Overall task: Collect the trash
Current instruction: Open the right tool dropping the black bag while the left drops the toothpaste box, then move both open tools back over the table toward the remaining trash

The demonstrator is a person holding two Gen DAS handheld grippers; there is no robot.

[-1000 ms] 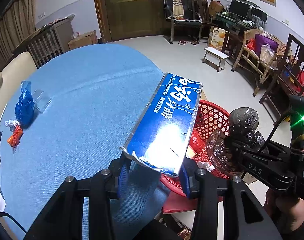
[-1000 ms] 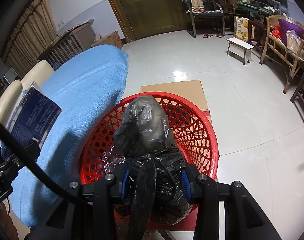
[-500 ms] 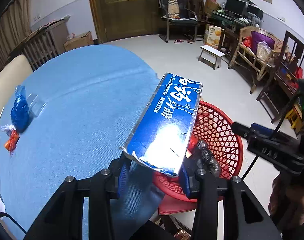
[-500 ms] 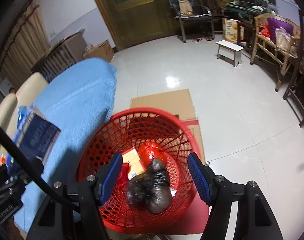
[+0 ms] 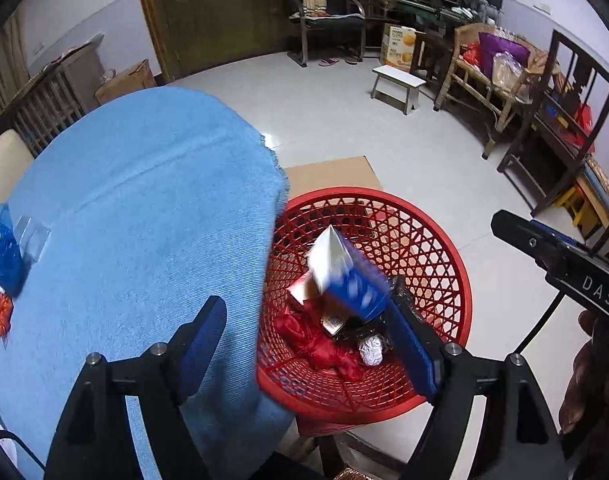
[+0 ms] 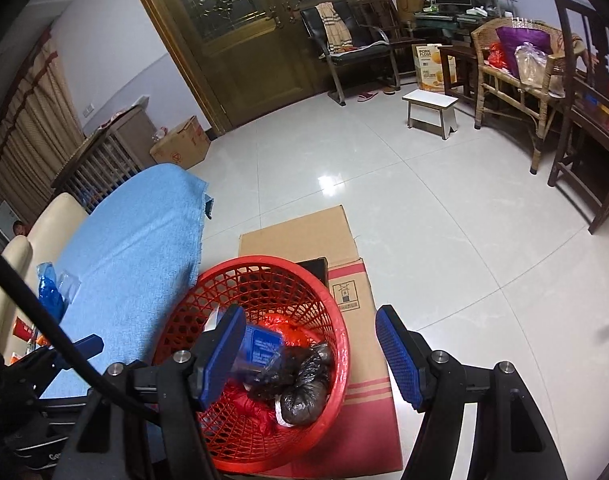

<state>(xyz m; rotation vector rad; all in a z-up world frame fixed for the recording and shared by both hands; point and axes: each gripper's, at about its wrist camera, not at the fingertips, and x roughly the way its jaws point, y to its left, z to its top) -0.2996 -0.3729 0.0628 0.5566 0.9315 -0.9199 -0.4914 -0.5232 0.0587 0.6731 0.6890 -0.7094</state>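
Red plastic basket [image 5: 444, 248] sits on flattened cardboard [image 6: 304, 236] on the floor, just beside blue-clothed tabletop [image 5: 144, 208]. Blue toothpaste box [image 5: 346, 280], blurred and tilted, is inside the basket rim above red bag [image 5: 316, 340] and black bag [image 6: 304, 396]; no pad touches it. Left claw [image 5: 308, 344] jaws opening, wide, nothing gripped. Right claw [image 6: 310, 358] wide apart, empty, above basket and cardboard. Blue wrapper [image 5: 4, 256] and orange scrap [image 5: 0, 316] lie on tabletop, well apart from basket.
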